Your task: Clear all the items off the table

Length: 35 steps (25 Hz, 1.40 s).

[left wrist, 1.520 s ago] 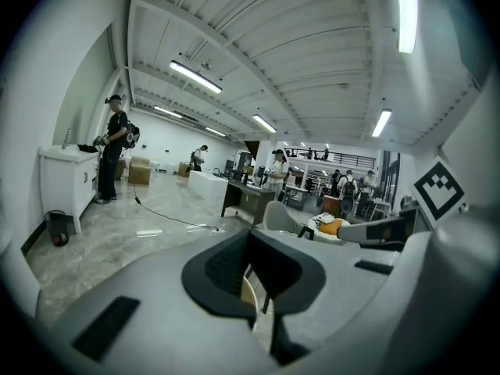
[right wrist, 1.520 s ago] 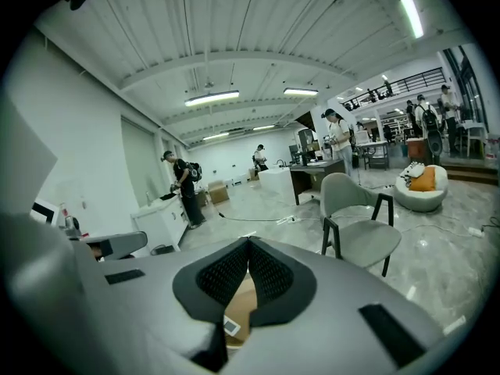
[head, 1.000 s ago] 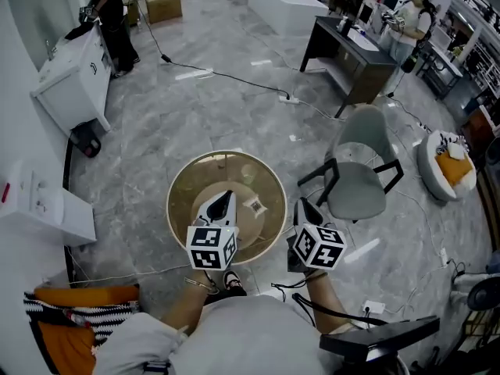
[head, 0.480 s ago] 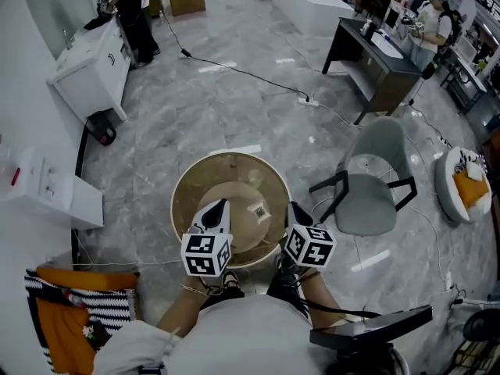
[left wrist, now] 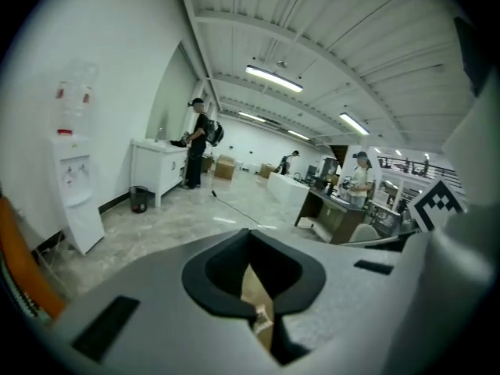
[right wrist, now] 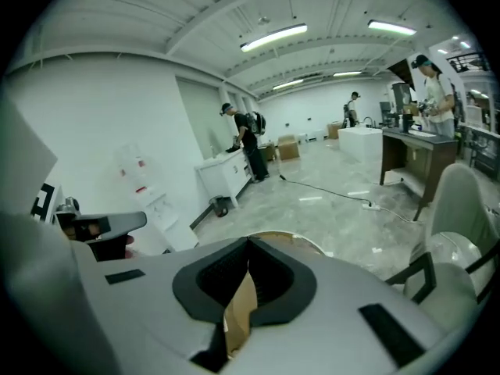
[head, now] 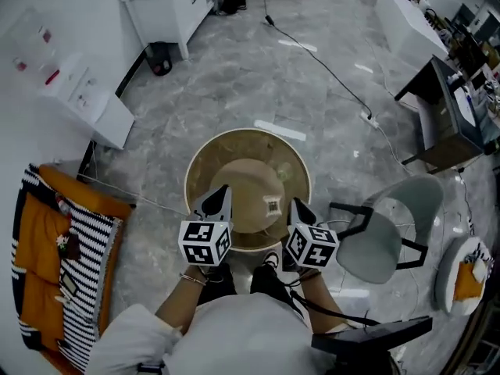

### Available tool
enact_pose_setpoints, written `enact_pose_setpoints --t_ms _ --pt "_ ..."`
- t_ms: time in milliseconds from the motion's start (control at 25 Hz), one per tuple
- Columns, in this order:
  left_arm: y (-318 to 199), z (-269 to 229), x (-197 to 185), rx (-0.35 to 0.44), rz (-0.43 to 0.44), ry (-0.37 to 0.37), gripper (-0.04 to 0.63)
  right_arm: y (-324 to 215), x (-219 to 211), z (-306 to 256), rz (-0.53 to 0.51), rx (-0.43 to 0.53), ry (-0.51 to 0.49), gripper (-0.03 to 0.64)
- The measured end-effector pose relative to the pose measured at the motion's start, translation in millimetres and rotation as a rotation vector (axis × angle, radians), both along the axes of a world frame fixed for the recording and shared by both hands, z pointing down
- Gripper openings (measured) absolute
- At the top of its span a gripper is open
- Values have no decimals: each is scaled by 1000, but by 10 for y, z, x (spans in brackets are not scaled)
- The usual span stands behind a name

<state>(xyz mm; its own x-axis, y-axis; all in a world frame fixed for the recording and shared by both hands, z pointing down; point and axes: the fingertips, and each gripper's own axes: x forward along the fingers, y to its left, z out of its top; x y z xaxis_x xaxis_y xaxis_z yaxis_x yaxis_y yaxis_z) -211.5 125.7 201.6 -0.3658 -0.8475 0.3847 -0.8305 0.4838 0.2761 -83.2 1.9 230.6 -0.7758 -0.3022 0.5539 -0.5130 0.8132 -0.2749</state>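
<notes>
Shift: left gripper (head: 223, 191) and right gripper (head: 296, 204) drop toward round table (head: 192, 180)
Jaws: both closed, empty
Writing: code sticker (head: 272, 205) only

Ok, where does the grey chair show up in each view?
Head view: the grey chair sits at lower right, just right of the round table.
Left gripper view: small, right of centre, just above the gripper's body.
Right gripper view: large, at the far right edge.
Shared landmark: the white cabinet against the wall, upper left in the head view, also in the left and right gripper views.
</notes>
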Motion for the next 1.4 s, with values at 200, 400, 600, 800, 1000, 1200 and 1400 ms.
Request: enact_pose_setpoints --t_ms 200,400,600,800,1000,1200,1400 --pt "565 946 -184 -134 -181 59 8 174 -404 802 -141 -65 54 23" --pt "1260 1493 -406 -213 -310 156 8 756 -861 1373 -263 -136 122 23" --pt "1777 1941 -535 -250 -306 193 8 1321 -1145 1948 -307 -177 185 25" --pt "1930 2327 -835 -244 -284 214 8 1622 -1435 2423 -320 -196 233 25" --pt "2083 2695 -905 -256 -281 245 8 1791 -1604 2853 -347 -189 287 26" --pt "2237 3006 -831 -278 -274 288 8 1919 -1701 3264 -351 -167 347 127" --pt "2355 3183 -848 -288 -273 303 8 1993 -1706 3639 -348 -142 424 202"
